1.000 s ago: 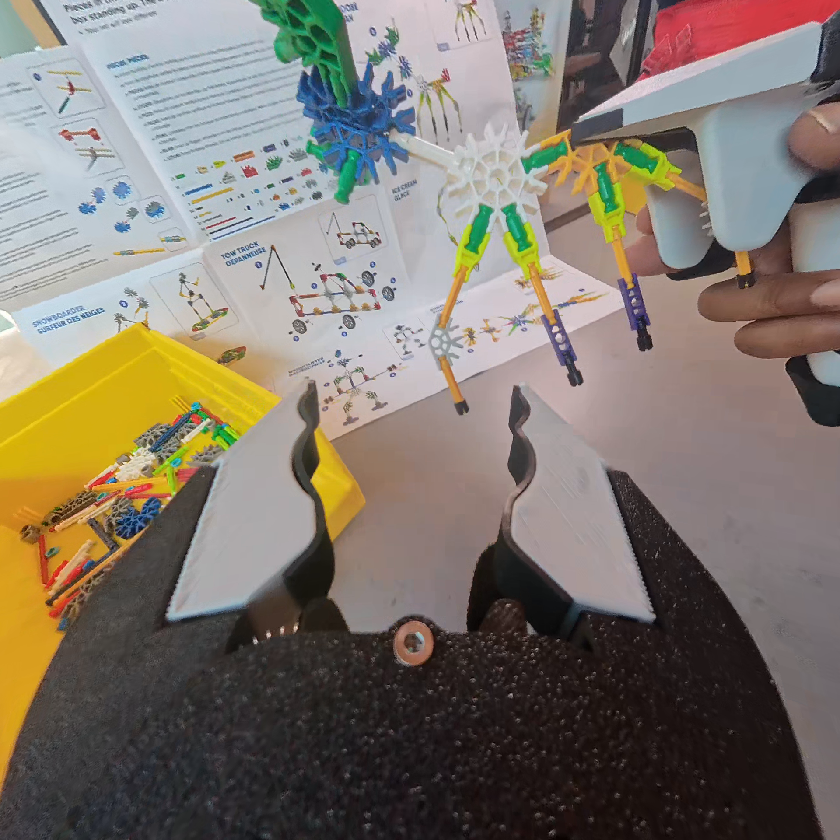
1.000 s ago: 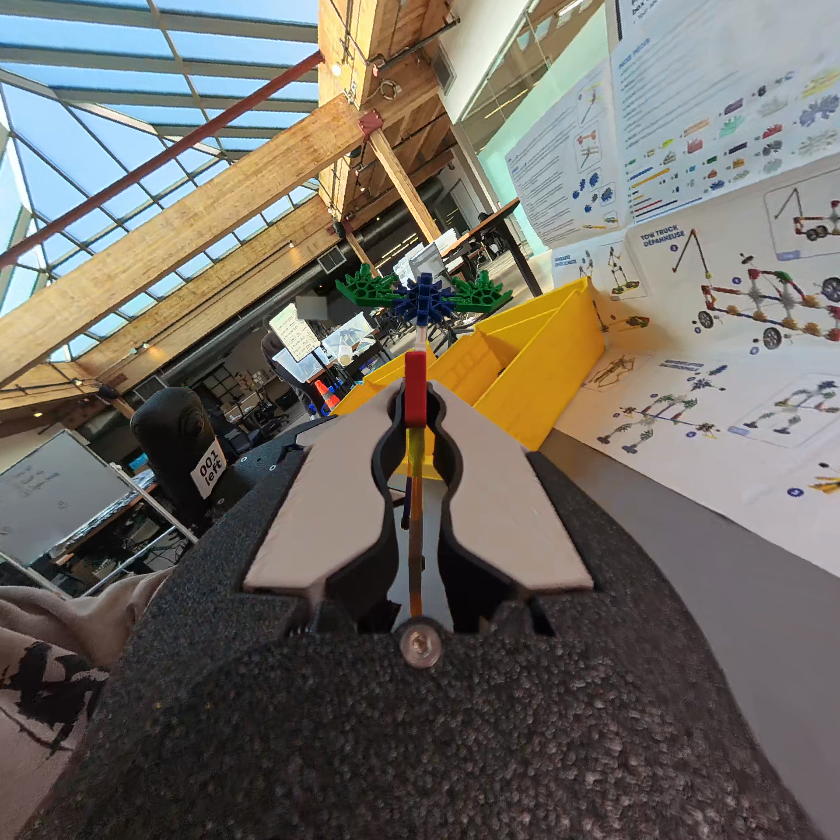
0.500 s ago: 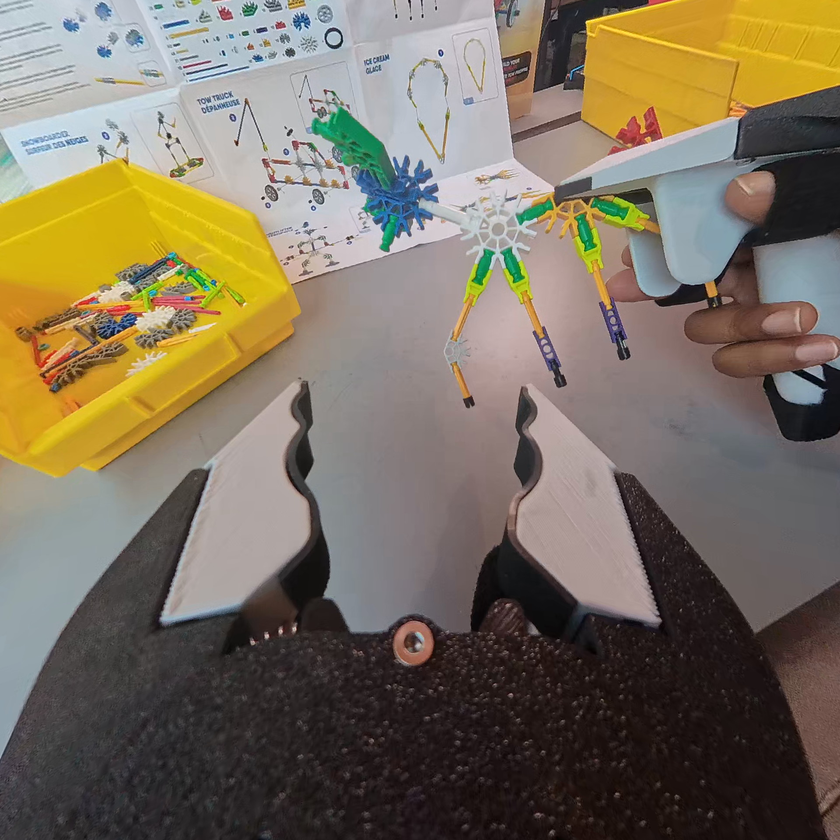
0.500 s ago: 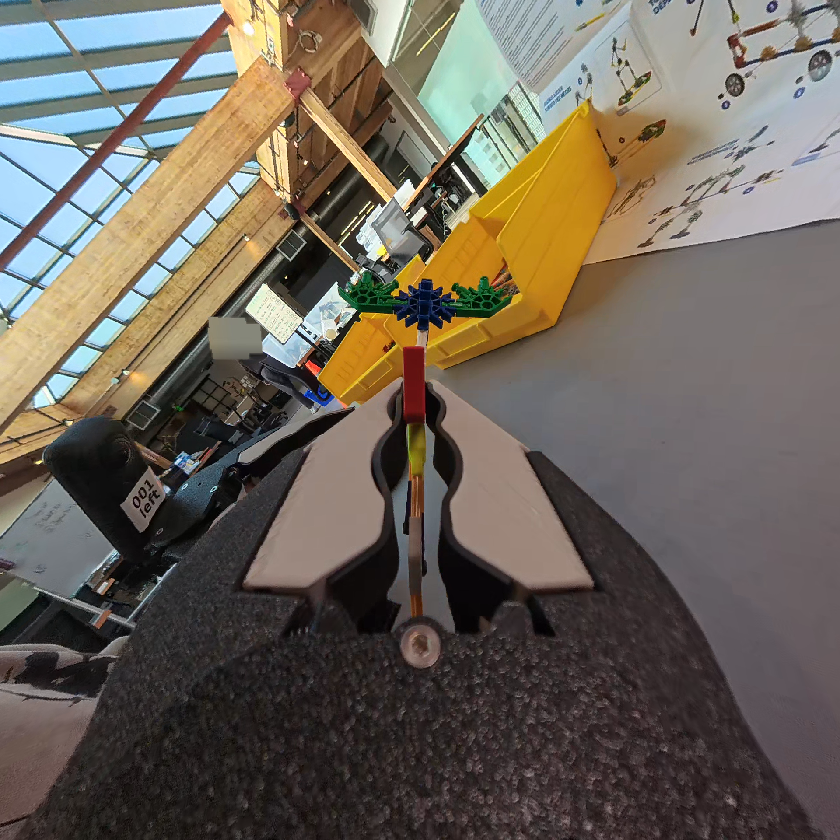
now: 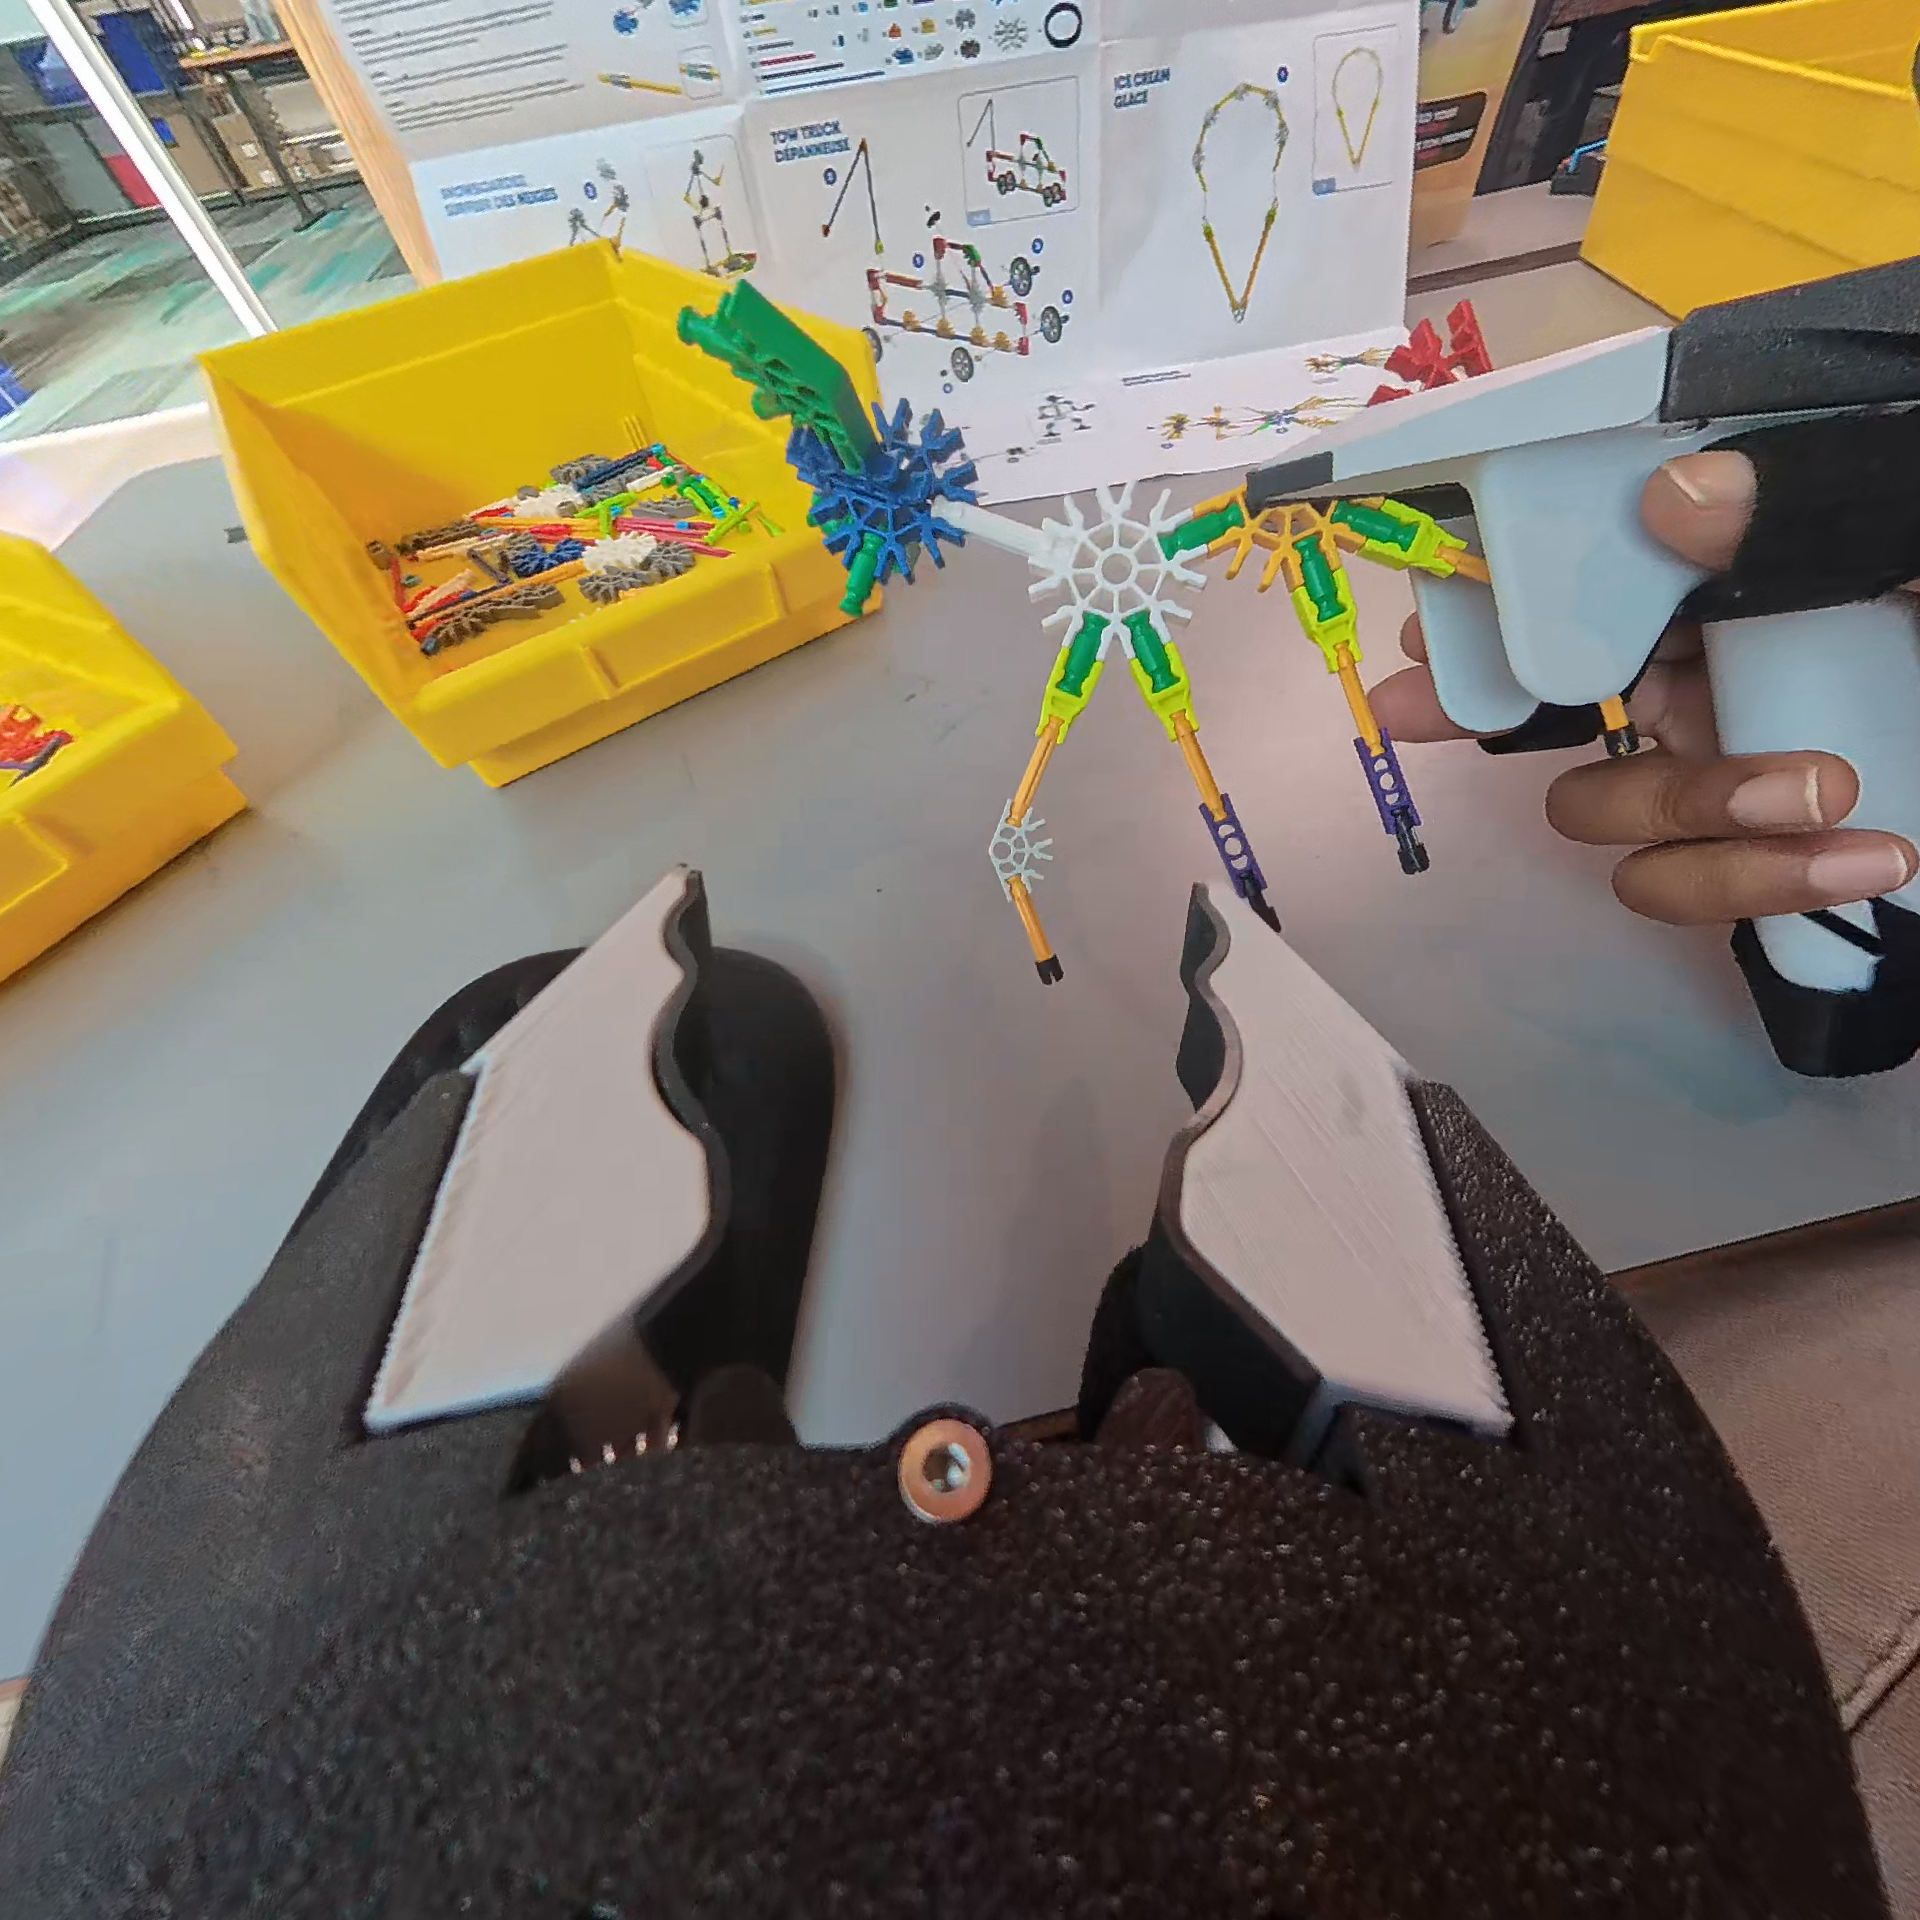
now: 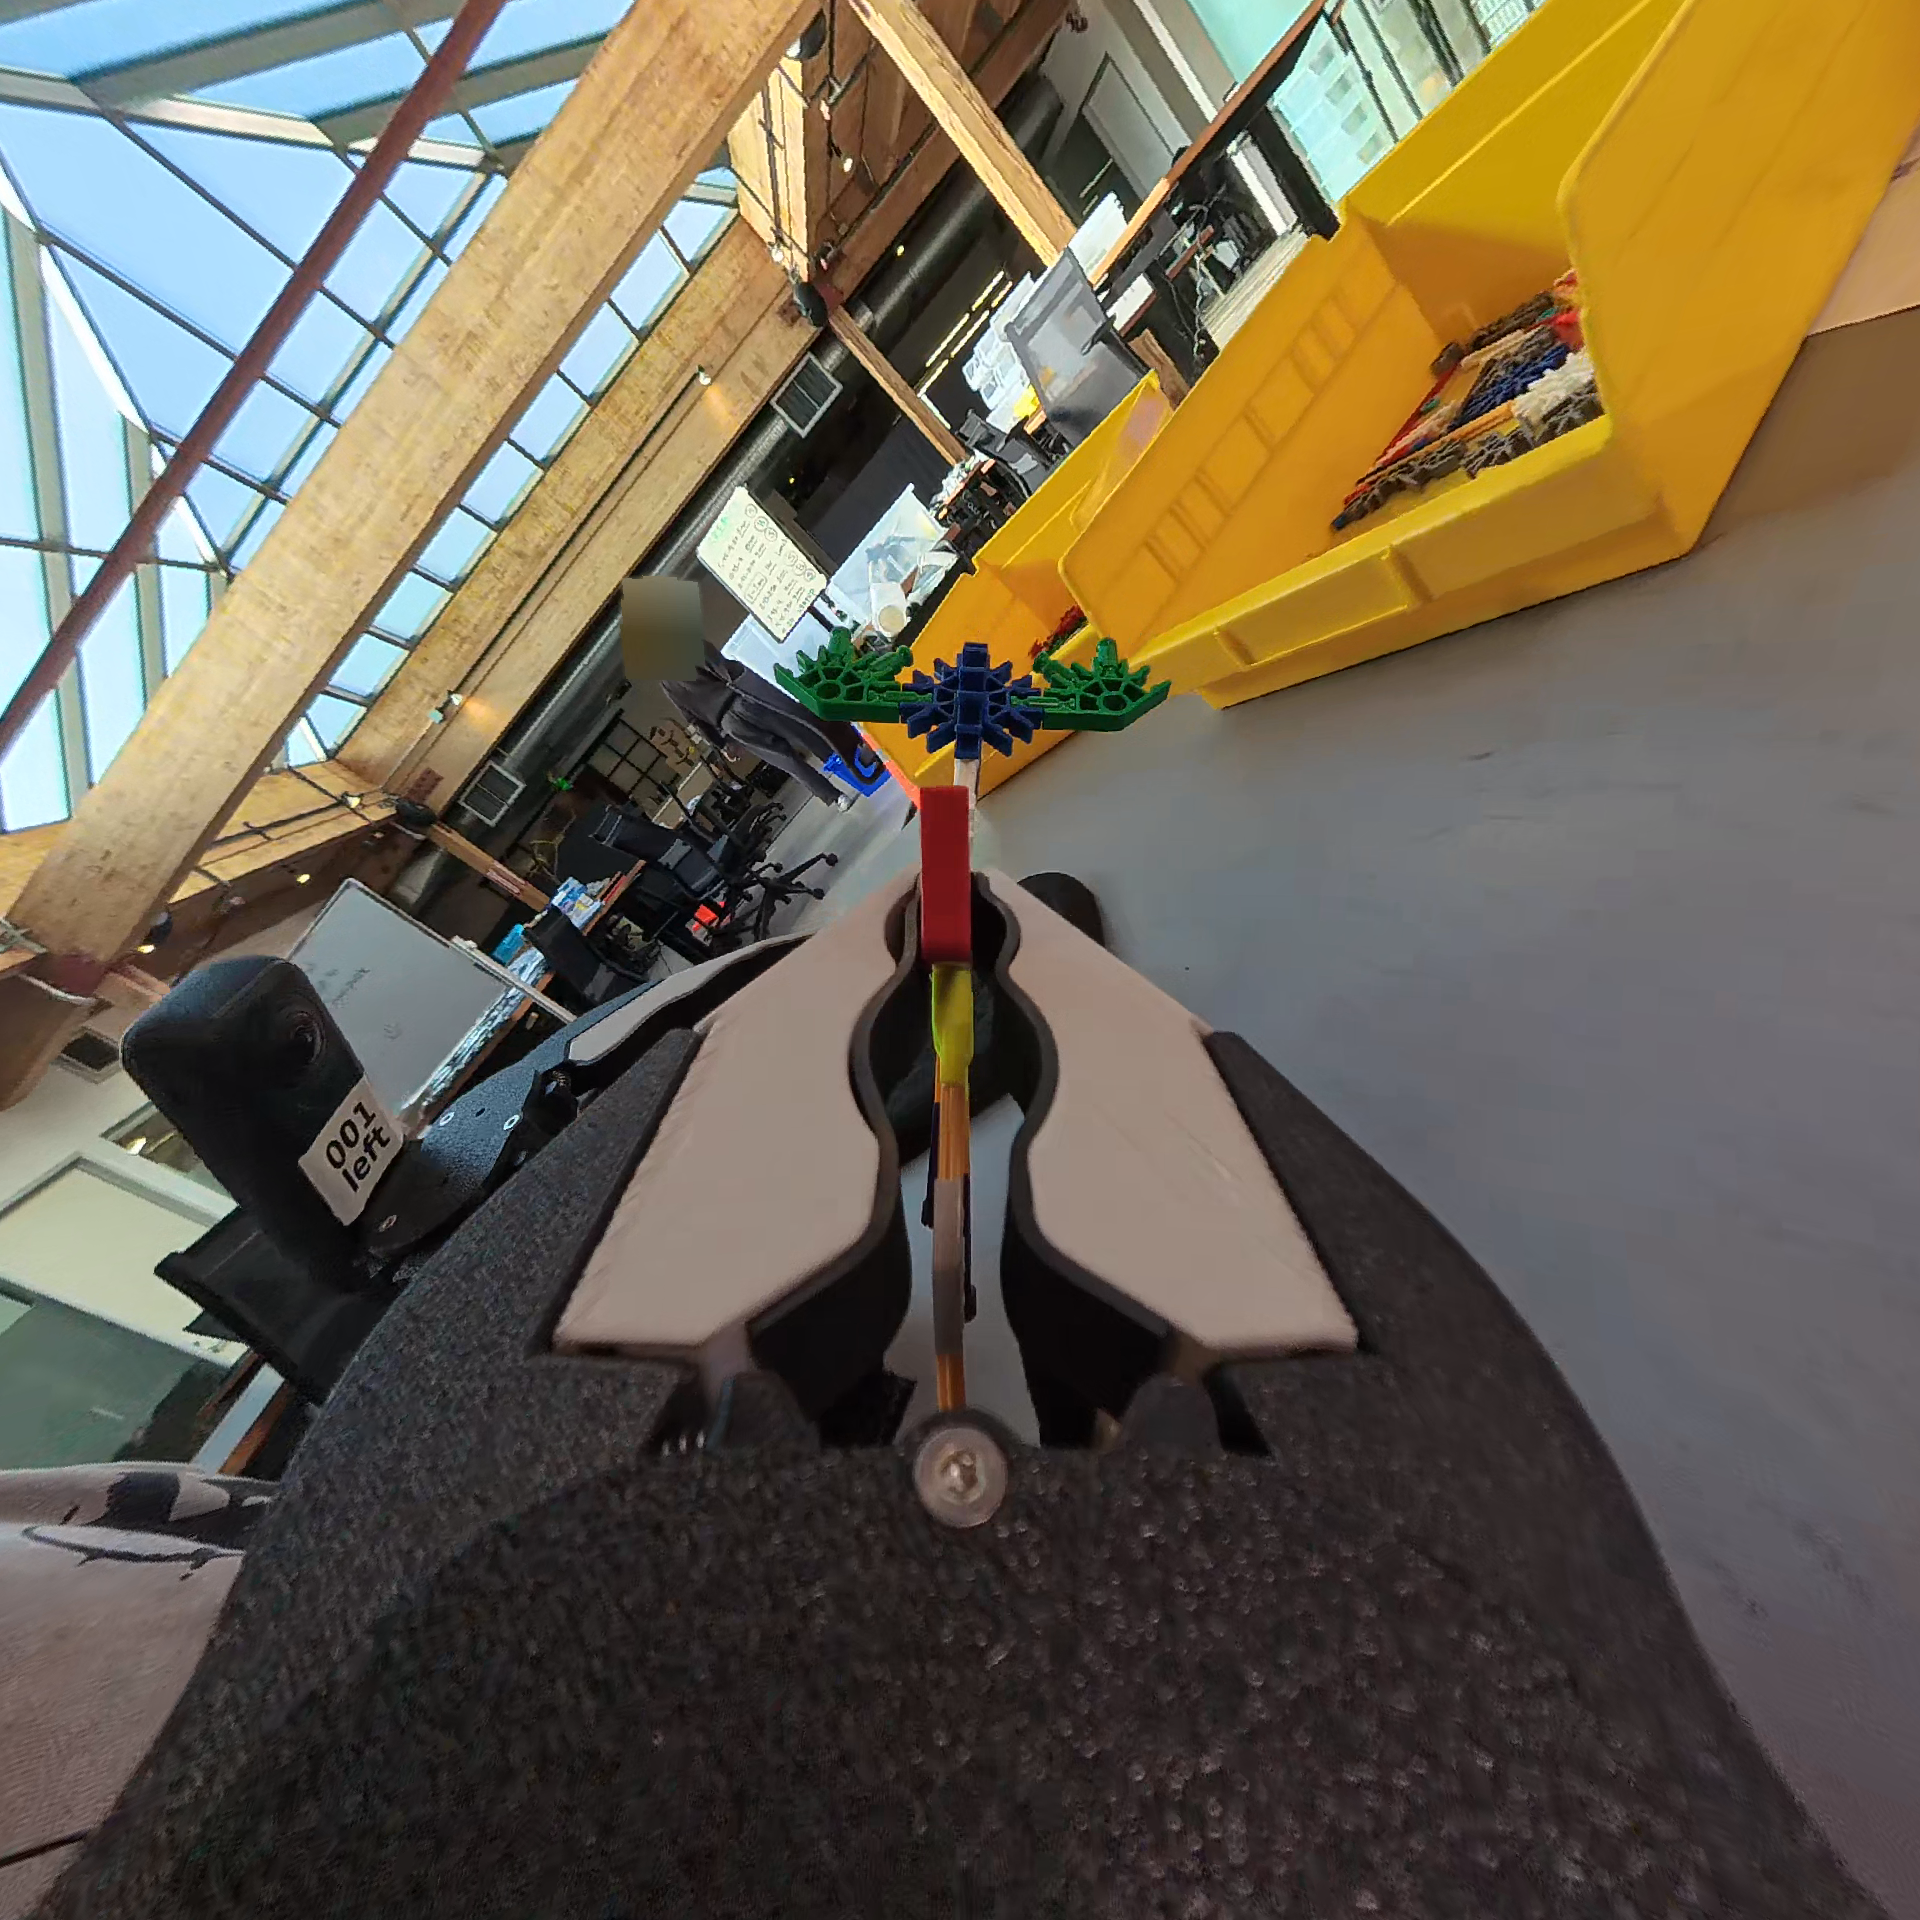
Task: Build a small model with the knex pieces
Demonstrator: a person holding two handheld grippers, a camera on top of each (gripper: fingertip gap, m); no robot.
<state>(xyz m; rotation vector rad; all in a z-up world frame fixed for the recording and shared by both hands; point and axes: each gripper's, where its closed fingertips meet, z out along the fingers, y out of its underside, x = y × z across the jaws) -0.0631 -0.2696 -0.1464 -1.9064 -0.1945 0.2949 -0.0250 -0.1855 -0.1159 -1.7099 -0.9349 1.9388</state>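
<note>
Grey worktop (image 5: pixel 312 935) fills the scene, with a folded instruction sheet (image 5: pixel 1039 156) standing at the far side. On the far left sits a yellow bin (image 5: pixel 540 665) with loose rods and connectors inside. Near the middle, the left tongs (image 5: pixel 940 914) are spread wide and hold nothing; they hang just near the lowest leg of the toy model (image 5: pixel 1112 566), apart from it. This model of plastic rods and snowflake connectors is in the air above the worktop, with a blue connector (image 5: pixel 883 499) and green wings at its left end. On the right, the right tongs (image 6: pixel 961 914) are pressed together on the model, pinching a red piece (image 6: pixel 945 873) at its tail end.

I judge the model light but fragile: the snap joints are stiff, yet the thin legs can bend or pop out. A connector hub or a thick rod seems the safer place to hold.

Compared with one second ago, the left view is tilted lower and shows more worktop; the model is lower, and the right tongs still clamp it.
</note>
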